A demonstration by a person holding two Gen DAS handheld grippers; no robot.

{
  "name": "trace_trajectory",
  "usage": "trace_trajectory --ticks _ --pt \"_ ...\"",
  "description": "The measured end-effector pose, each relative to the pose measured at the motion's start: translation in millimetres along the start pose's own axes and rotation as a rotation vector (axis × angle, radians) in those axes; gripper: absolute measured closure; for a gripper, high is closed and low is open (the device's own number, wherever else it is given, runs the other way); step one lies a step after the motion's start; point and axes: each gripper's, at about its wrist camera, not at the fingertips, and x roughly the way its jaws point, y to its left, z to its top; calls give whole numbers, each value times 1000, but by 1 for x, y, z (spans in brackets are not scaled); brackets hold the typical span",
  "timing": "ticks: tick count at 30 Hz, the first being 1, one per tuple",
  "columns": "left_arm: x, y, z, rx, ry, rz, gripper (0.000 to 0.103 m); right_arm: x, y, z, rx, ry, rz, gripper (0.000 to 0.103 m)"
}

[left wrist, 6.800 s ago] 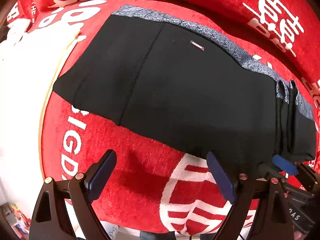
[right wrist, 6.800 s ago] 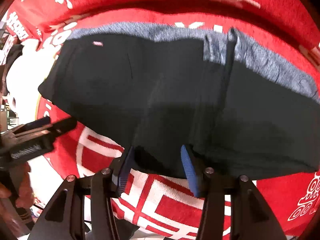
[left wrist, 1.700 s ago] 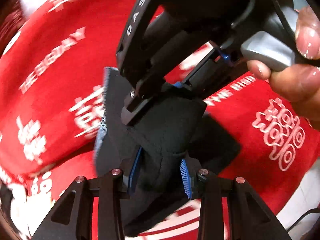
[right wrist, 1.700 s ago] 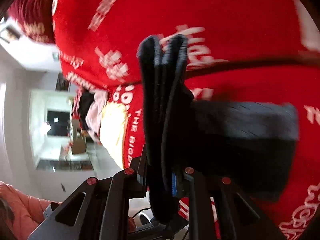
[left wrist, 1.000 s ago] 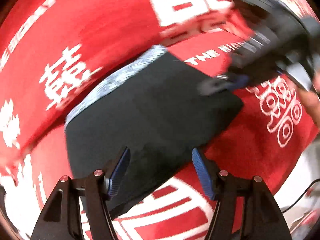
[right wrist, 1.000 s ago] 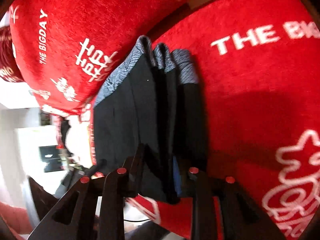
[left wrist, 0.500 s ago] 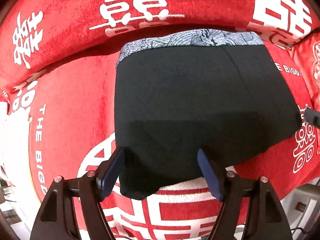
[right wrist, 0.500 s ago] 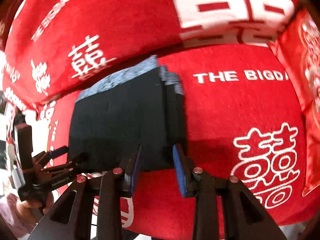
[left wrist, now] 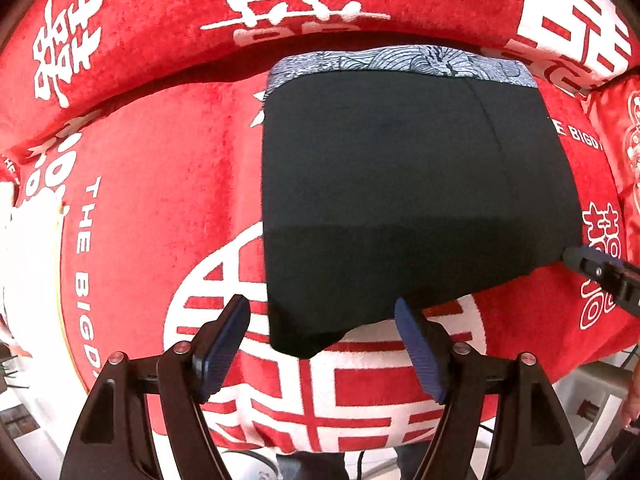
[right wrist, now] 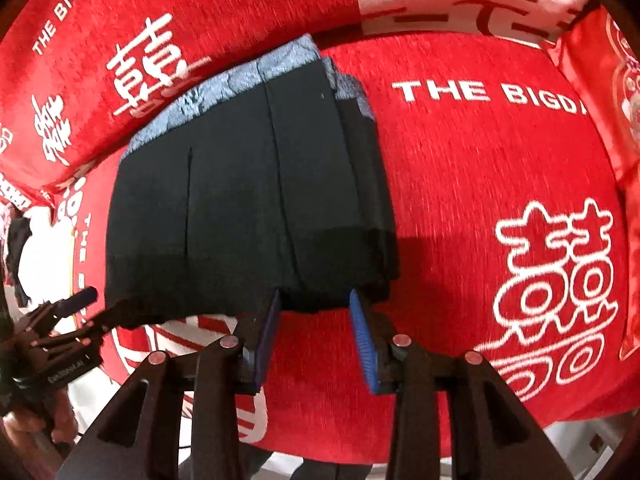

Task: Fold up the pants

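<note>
Both claws have let go: your left claw (left wrist: 322, 344) and right claw (right wrist: 316, 336) now sit spread at the near edge of the pants (left wrist: 400, 200), lying folded on the red cover (left wrist: 160, 200). Fold looks finished.

i'm in what looks like a home, at a sofa dressed for a wedding. the seat wears a red chenille sofa cover (left wrist: 152, 208) woven with white double-happiness characters and the words "the bigday", and the backrest (right wrist: 240, 4) carries the same print. a shiny red cushion (right wrist: 616, 80) sits at the far right end. pale floor (left wrist: 24, 440) and cables show below the seat's front edge.
</note>
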Motion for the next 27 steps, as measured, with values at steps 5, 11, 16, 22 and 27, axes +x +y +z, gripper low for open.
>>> trace_trajectory --ticks 5,11,16,22,27 --pt "-2 5 2 7 -9 8 27 2 -8 -12 27 37 0 62" --pt "0 8 6 8 -25 1 27 -2 -19 -15 50 44 3 53" --pt "-1 8 11 1 -45 -39 27 -8 -24 -8 42 29 15 45" --pt "1 5 15 2 -48 -51 23 -11 -32 0 60 27 53 41" --pt "-1 6 20 -20 -63 -97 1 -14 -38 6 54 10 83 27"
